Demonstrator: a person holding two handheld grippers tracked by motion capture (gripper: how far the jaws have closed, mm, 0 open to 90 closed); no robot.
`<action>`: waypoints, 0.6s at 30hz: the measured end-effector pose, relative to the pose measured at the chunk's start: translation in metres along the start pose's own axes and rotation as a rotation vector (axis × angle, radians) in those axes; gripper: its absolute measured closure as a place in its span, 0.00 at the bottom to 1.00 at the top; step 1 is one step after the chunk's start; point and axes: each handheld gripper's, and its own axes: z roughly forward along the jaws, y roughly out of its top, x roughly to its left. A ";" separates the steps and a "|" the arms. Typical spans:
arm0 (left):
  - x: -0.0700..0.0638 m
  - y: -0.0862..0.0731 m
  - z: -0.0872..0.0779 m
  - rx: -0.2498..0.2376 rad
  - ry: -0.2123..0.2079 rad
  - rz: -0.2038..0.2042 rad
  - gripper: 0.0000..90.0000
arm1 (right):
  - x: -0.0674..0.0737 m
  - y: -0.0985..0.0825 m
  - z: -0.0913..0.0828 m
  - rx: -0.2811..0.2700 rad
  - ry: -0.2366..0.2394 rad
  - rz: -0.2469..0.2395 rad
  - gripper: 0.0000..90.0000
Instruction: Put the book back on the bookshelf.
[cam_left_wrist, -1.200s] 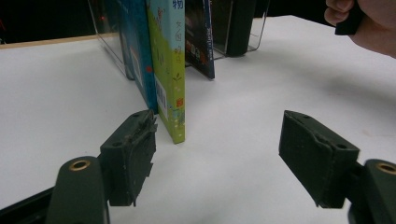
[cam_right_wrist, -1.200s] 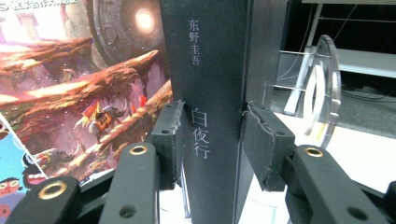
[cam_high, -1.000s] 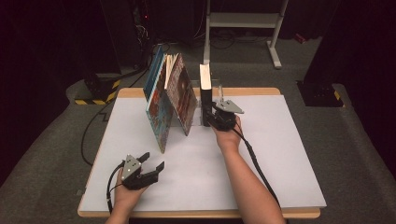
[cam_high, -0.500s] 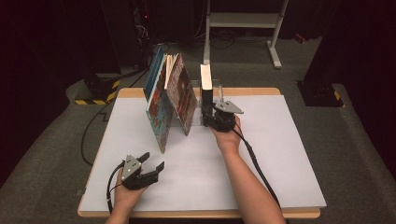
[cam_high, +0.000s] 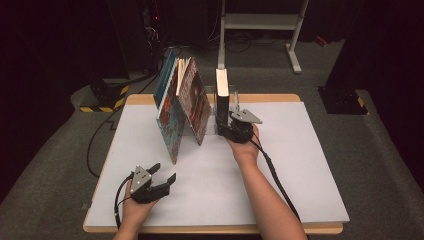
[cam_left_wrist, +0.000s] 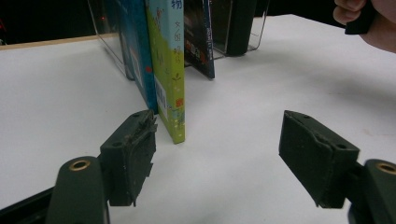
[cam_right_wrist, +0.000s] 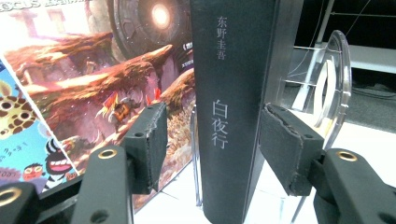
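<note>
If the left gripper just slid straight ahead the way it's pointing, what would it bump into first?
Probably the green-spined book, the nearest of the leaning books. It stands just ahead of the left gripper, closer to its left jaw, so that jaw would likely meet it first. Depth is hard to judge.

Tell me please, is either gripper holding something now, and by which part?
Nothing is held. The right gripper has just been opening around the black book spine, pads apart from it; the left gripper is open.

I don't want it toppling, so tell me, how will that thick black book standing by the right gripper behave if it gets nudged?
The black book looks thick, stiff and probably heavyish. Standing upright on its narrow edge, it may tip sideways if pushed. The clear stand beside it should catch it on that side.
</note>
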 end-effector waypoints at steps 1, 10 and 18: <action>0.000 0.000 0.000 0.001 0.000 0.002 0.31 | 0.000 -0.001 -0.001 -0.001 0.002 -0.005 0.46; 0.000 -0.001 0.000 0.010 0.002 0.016 0.31 | -0.001 -0.005 -0.021 0.009 0.019 -0.023 0.39; 0.000 0.001 -0.002 -0.001 0.007 0.021 0.30 | -0.004 -0.018 -0.047 0.023 0.019 -0.032 0.34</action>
